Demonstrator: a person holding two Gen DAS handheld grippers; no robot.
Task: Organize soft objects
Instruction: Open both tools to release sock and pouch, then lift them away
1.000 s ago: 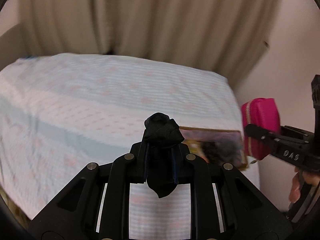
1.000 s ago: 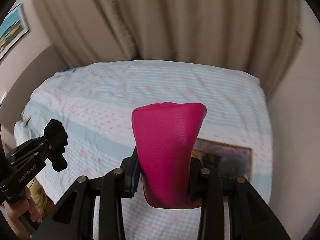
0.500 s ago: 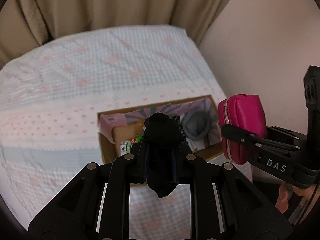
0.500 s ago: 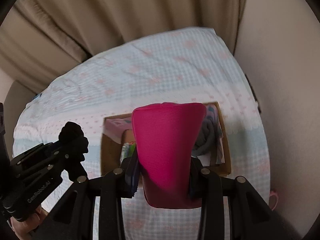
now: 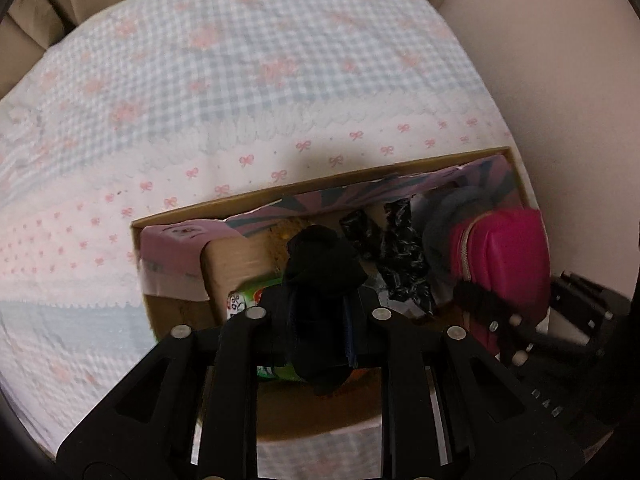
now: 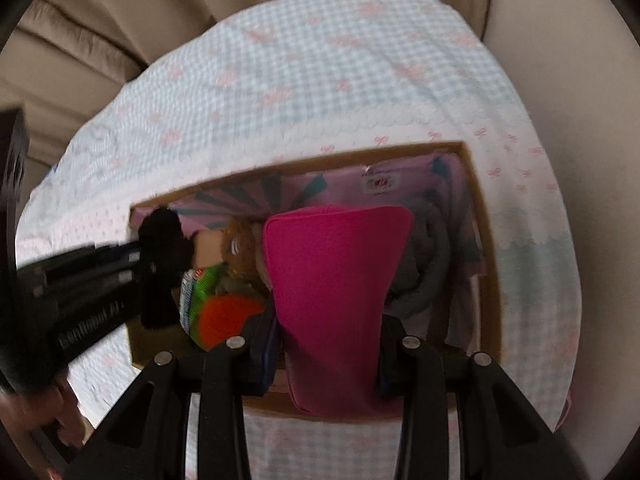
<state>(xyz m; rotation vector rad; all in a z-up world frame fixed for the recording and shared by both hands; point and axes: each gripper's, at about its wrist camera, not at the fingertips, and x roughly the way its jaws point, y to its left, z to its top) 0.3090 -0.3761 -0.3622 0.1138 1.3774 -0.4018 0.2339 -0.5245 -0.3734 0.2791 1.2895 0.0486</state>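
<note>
Left hand-held gripper (image 5: 318,320) clamps black cloth bundle (image 5: 320,264) above open cardboard box (image 6: 486,240) on gingham-covered bed (image 5: 240,60); right hand-held gripper (image 6: 328,354) grips pink zip pouch (image 6: 334,280) over box's right side, beside grey fabric (image 6: 430,268).

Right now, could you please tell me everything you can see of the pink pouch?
The pink pouch is a soft, padded case in bright magenta with a fine-grained, leather-like skin. A pale zip runs along one edge, seen in the left wrist view. The right hand-held gripper is shut on its lower end, so it stands upright, widening towards the top. It hangs over the right part of the cardboard box, in front of a grey cloth bundle.
</note>
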